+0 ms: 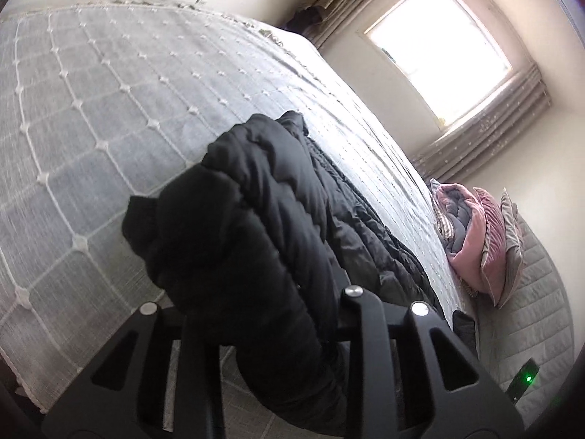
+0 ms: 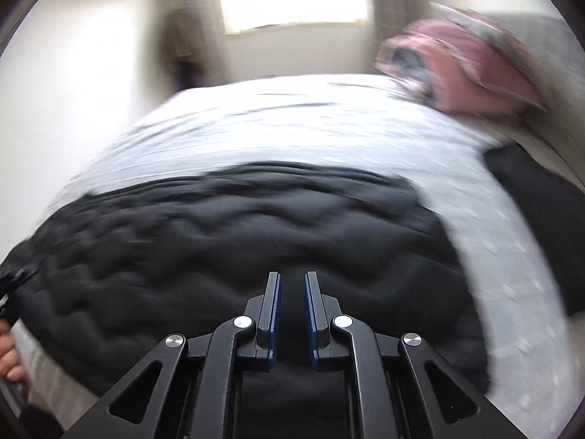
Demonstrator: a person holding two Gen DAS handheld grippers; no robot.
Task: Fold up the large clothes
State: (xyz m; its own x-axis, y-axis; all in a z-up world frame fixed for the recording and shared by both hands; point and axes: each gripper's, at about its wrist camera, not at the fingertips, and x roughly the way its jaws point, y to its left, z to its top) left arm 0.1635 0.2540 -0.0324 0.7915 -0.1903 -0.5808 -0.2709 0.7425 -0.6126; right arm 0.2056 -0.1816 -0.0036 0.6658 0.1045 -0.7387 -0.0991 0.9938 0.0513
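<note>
A black quilted puffer jacket [image 2: 219,226] lies spread across the near part of a bed. In the left wrist view a bunched part of the jacket [image 1: 263,190] rises between the fingers and hides their tips. My left gripper [image 1: 256,252] is shut on that bunch, lifted off the cover. In the blurred right wrist view my right gripper [image 2: 292,278] sits low over the jacket's near edge. Its blue pads [image 2: 275,300] stand a narrow gap apart, with dark fabric pinched between them.
The bed has a grey bedspread [image 1: 91,109] with a white tufted grid. Pink and grey pillows [image 1: 471,234] are piled at its head, below a bright window [image 1: 438,47]. A dark cloth [image 2: 541,201] lies at the bed's right side. A person's hand [image 2: 7,358] shows at the left edge.
</note>
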